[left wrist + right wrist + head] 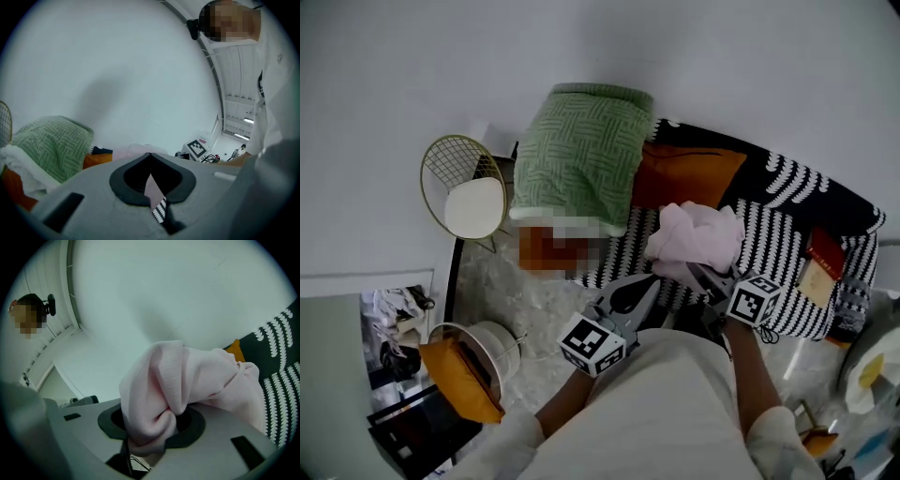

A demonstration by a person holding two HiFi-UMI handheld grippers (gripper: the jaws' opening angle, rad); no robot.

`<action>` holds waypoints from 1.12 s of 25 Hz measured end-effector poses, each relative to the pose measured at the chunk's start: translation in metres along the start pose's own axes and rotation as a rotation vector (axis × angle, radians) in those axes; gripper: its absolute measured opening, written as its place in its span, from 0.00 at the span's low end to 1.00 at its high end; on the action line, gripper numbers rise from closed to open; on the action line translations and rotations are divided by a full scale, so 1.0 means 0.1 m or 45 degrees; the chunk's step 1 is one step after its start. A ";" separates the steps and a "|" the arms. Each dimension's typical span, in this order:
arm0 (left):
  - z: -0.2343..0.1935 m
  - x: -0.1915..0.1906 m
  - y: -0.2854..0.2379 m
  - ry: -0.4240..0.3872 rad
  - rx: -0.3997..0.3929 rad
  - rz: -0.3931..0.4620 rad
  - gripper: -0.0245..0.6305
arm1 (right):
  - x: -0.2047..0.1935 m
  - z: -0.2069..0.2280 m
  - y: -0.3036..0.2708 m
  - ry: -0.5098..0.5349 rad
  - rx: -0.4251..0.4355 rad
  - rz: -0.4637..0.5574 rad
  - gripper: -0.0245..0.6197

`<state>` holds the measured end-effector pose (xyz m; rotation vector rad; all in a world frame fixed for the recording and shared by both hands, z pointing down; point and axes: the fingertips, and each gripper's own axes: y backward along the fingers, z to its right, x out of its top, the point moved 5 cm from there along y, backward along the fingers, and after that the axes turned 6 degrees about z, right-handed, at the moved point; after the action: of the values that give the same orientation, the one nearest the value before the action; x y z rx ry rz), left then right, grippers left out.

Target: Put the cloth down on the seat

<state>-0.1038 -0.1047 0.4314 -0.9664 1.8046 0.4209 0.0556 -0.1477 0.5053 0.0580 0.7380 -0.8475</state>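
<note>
One pink cloth (187, 376) bunches in the right tongs (151, 430); left tongs (150, 157) closed.

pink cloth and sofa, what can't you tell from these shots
- Whether the pink cloth already rests on the striped seat: head view, its own bulk hides the underside.
- Where the pads of the right gripper meet it: right gripper view, bunched folds cover them.
- Whether the left gripper touches it: head view, too small to tell.
- What the red-brown flat item is: head view, too small.
</note>
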 end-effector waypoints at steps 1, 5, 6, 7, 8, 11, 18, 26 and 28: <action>-0.02 0.00 0.00 0.001 -0.010 -0.005 0.05 | -0.05 0.06 -0.05 -0.004 -0.017 -0.016 0.29; -0.10 -0.02 0.01 0.009 -0.030 -0.028 0.05 | -0.30 0.34 -0.25 -0.034 -0.076 -0.081 0.29; -0.13 -0.02 0.01 0.012 -0.030 -0.032 0.05 | -0.36 0.41 -0.30 -0.050 -0.093 -0.097 0.29; -0.15 -0.03 0.01 0.017 -0.028 -0.036 0.05 | -0.42 0.49 -0.35 -0.065 -0.112 -0.113 0.29; -0.17 -0.03 0.02 0.023 -0.025 -0.039 0.05 | -0.47 0.56 -0.40 -0.074 -0.131 -0.130 0.29; -0.22 -0.03 0.04 0.033 -0.011 -0.042 0.05 | -0.62 0.75 -0.54 -0.079 -0.170 -0.186 0.30; -0.29 -0.11 0.13 0.049 0.029 -0.085 0.05 | -0.82 1.15 -0.79 -0.076 -0.264 -0.256 0.30; -0.25 -0.19 0.13 0.089 0.057 -0.092 0.05 | -0.98 1.60 -0.93 -0.047 -0.478 -0.374 0.27; -0.22 -0.21 0.13 0.087 0.053 -0.102 0.05 | -1.00 1.69 -0.94 -0.014 -0.532 -0.397 0.19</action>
<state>-0.1237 -0.1025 0.4582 -1.0312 1.8221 0.3020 0.0427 -0.2003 0.7161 -0.4443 0.9147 -0.9705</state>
